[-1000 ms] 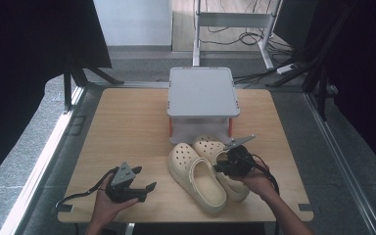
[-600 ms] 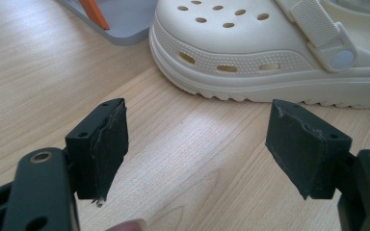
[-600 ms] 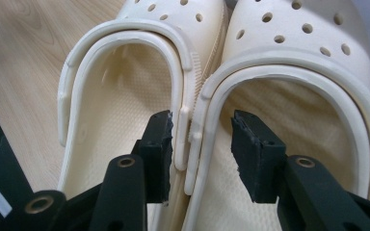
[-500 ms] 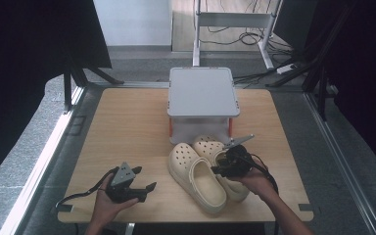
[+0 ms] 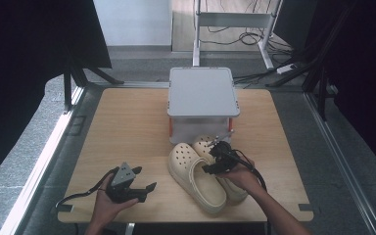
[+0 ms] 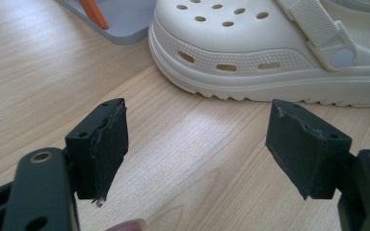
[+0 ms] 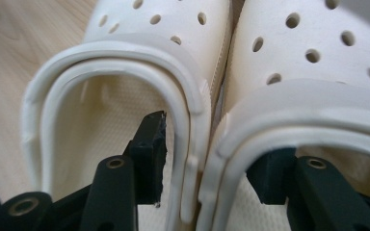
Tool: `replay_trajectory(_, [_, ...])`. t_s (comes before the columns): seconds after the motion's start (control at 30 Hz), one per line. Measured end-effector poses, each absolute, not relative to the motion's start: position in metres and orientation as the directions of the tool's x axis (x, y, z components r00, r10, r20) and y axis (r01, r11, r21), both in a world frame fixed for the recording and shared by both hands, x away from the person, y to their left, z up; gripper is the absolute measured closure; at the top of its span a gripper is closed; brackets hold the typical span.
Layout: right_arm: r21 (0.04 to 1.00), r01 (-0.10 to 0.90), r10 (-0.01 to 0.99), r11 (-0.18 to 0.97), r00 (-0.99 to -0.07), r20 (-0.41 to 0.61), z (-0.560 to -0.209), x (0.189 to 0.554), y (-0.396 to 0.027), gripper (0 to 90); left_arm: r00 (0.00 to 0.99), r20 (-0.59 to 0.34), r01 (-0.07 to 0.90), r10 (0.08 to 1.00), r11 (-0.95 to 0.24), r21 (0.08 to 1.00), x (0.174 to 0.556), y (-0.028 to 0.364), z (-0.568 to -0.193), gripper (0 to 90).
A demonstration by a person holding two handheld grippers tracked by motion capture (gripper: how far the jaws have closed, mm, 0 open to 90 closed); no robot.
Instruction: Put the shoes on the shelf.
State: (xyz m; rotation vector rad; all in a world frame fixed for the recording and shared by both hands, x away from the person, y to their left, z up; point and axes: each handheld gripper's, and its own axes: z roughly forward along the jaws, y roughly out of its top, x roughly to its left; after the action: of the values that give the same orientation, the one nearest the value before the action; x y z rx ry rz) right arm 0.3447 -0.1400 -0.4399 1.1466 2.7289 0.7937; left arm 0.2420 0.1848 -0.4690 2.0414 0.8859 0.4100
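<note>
Two clogs lie side by side, touching: left clog [image 5: 196, 174] & right clog [image 5: 225, 171], on table [image 5: 127, 122], just in front of box [image 5: 201, 105]. Left gripper [image 5: 144, 192] sits near table's front edge, left of clogs. Right gripper [image 5: 214, 157] over clogs, one jaw in each.

Two cream clogs are lying side by side on the desk [image 5: 127, 117], just in front of the grey box: a left clog [image 5: 196, 177] and a right clog [image 5: 206, 144]. One grey lidded box [image 5: 201, 100] is standing behind them. Two tools are showing: one left tool [image 5: 147, 188] left of the box's front, one right tool [image 5: 214, 159] over the clogs.
</note>
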Motion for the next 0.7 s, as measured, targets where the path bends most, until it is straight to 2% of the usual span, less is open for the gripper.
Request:
replay_trajectory(0.07, [0.477, 0.653, 0.698, 0.588, -0.707, 0.108, -0.444, 0.347, -0.137, 59.9, 0.694, -0.034, 0.439, 0.719, -0.386, 0.811, 0.242, 0.185, -0.469, 23.6])
replay_trajectory(0.23, [0.474, 0.671, 0.713, 0.57, -0.691, 0.122, -0.445, 0.347, -0.137, 63.7, 0.696, -0.034, 0.44, 0.717, -0.388, 0.81, 0.243, 0.184, -0.47, 23.6])
replay_trajectory(0.43, [0.487, 0.673, 0.719, 0.557, -0.684, 0.122, -0.444, 0.344, -0.139, 65.8, 0.695, -0.034, 0.44, 0.719, -0.387, 0.811, 0.242, 0.185, -0.469, 23.6])
replay_trajectory(0.7, [0.523, 0.628, 0.677, 0.575, -0.725, 0.127, -0.429, 0.336, -0.15, 66.7, 0.696, -0.034, 0.442, 0.717, -0.391, 0.807, 0.243, 0.184, -0.47, 23.6])
